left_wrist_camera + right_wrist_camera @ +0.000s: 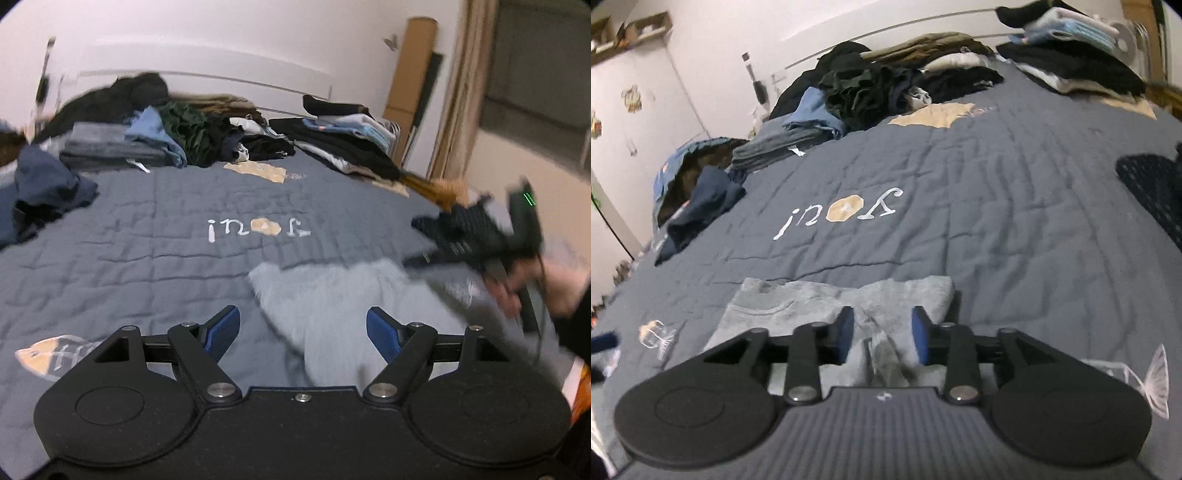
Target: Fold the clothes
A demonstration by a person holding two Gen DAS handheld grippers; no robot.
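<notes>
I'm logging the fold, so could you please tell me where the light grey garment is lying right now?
The light grey garment lies on the blue-grey quilt at the near edge of both wrist views, just ahead of both grippers and nearer than the white lettering.

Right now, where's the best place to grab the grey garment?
Probably its far edge, where the grey garment lies flat on the quilt. That straight edge is free; come down from above with the right tongs, then pinch a corner.
</notes>
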